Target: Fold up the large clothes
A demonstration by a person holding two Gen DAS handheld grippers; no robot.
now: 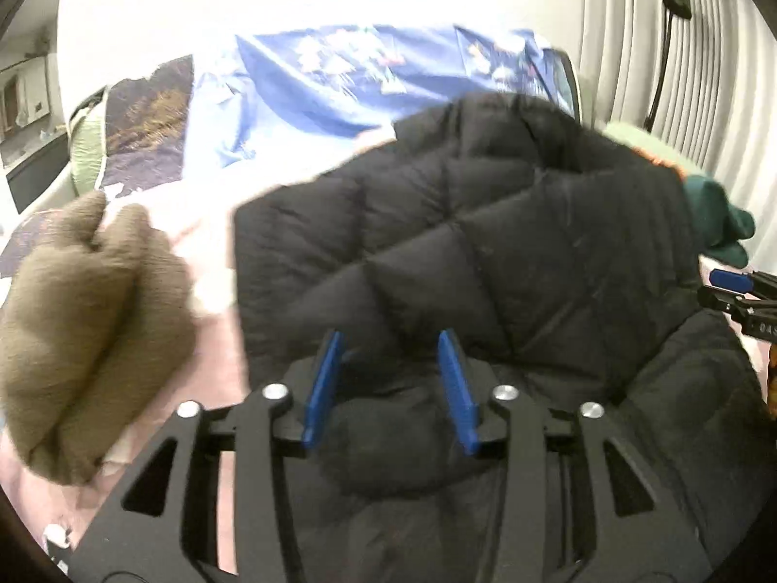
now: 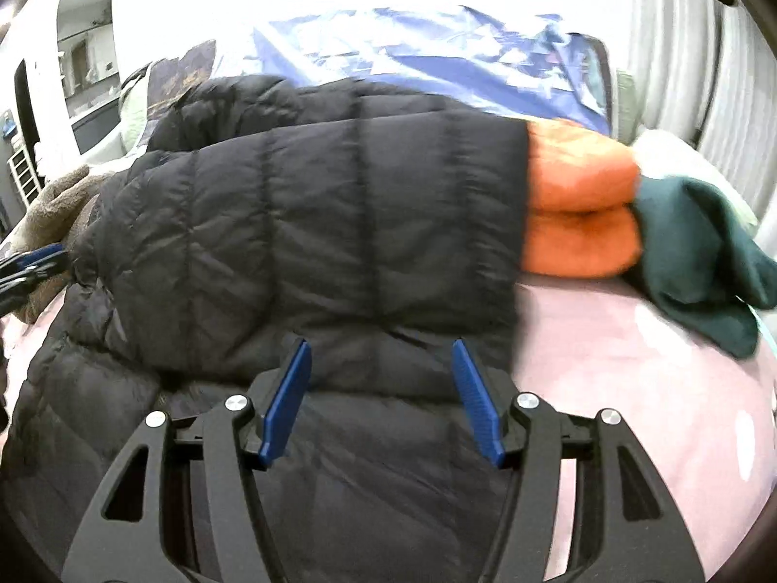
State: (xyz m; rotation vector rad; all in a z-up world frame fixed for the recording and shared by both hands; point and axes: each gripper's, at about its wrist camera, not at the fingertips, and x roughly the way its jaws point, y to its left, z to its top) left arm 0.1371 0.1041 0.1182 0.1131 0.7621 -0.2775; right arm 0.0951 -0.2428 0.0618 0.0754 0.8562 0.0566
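- My left gripper (image 1: 391,388) hangs over the near part of the black puffer jacket (image 1: 485,252); the blue fingers (image 1: 324,384) stand wide apart, with nothing between them.
- My right gripper (image 2: 381,398) hangs over the same jacket (image 2: 311,223) nearer its right edge; its blue fingers (image 2: 473,403) are also spread wide and grip nothing. Whether either set of tips touches the fabric, I cannot tell.
- The jacket lies across the middle of the bed, on the pink sheet (image 2: 607,364). An upper quilted layer is doubled over a lower layer, which spreads toward the near edge.
- In the left wrist view, the tips of the right gripper (image 1: 738,291) show at the jacket's right side. In the right wrist view, the tips of the left gripper (image 2: 34,267) show at the jacket's left side.
- An olive-brown knitted garment (image 1: 92,330) lies bunched on the sheet just left of the jacket, toward the bed's left edge.
- A folded orange garment (image 2: 580,209) sits against the jacket's right edge, two rolls stacked; a dark green garment (image 2: 699,262) lies just right of it, touching it.
- A blue patterned cover (image 1: 349,73) is spread along the far side of the bed, behind the jacket.
- A pale ribbed curtain (image 1: 631,39) hangs beyond the right side of the bed.
- Both views are motion-blurred; fine details such as zips and seams are not legible.
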